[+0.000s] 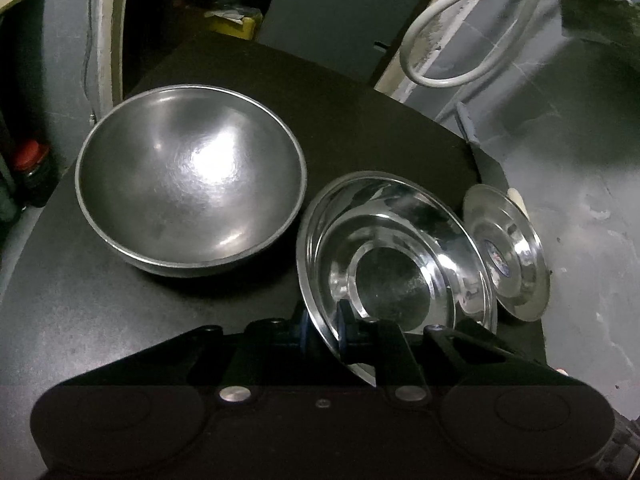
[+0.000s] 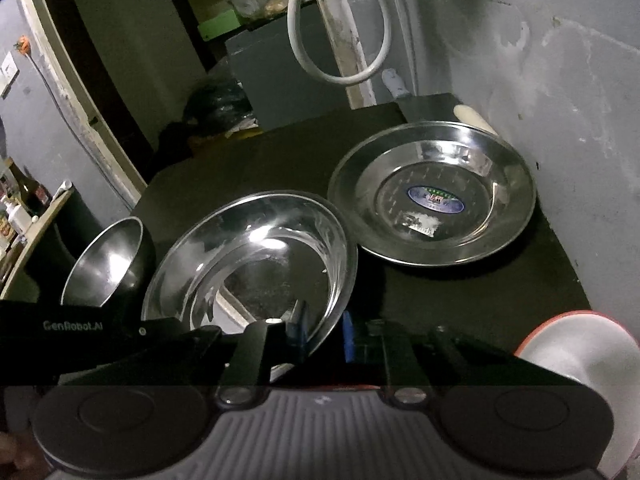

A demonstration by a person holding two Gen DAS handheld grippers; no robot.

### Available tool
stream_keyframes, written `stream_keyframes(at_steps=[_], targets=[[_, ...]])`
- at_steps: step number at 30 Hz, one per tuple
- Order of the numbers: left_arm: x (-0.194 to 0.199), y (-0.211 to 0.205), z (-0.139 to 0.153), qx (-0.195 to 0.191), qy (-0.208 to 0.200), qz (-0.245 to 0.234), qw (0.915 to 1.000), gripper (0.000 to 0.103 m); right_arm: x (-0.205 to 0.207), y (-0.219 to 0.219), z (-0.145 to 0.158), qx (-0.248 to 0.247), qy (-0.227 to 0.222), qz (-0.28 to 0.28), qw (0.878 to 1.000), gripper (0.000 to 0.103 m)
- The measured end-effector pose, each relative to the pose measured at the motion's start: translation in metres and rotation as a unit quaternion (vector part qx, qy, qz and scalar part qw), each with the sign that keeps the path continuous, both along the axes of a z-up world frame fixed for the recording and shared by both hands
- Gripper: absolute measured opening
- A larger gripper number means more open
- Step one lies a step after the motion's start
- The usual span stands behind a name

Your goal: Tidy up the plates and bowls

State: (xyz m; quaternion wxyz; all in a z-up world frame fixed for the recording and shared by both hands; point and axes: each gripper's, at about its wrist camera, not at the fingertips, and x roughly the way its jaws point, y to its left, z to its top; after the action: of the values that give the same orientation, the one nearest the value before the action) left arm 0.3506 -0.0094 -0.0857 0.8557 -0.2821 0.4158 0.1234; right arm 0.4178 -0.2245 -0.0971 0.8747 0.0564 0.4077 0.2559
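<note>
A shiny steel plate [image 1: 396,256] is tilted above the black table [image 1: 352,128]. My left gripper [image 1: 324,330] is shut on its near rim. My right gripper [image 2: 322,334] is also shut on the same plate [image 2: 256,264], at its near right rim. A large dull metal bowl [image 1: 188,180] stands upright to the left; it also shows in the right wrist view [image 2: 106,264]. A second steel plate with a blue oval sticker [image 2: 434,196] lies flat at the right rear of the table; it also shows in the left wrist view [image 1: 506,252].
A grey wall [image 2: 560,100] runs close along the table's right side. A white hose [image 2: 340,72] hangs in a loop behind the table. A white and red object [image 2: 580,356] sits at the near right. A shelf with bottles [image 2: 24,208] stands at the far left.
</note>
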Motion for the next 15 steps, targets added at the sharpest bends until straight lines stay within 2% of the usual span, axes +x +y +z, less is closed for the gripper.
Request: stream_keyframes(at_steps=[9, 15], targets=[[-0.012, -0.005, 0.013, -0.006, -0.028, -0.029, 0.9992, 0.015, -0.025, -0.008, 0.021, 0.0, -0.045, -0.006, 0.999, 0.019], [-0.039, -0.005, 0.033, 0.0, -0.051, -0.066, 0.9965, 0.016, -0.061, -0.015, 0.044, -0.001, -0.069, -0.026, 0.997, 0.02]])
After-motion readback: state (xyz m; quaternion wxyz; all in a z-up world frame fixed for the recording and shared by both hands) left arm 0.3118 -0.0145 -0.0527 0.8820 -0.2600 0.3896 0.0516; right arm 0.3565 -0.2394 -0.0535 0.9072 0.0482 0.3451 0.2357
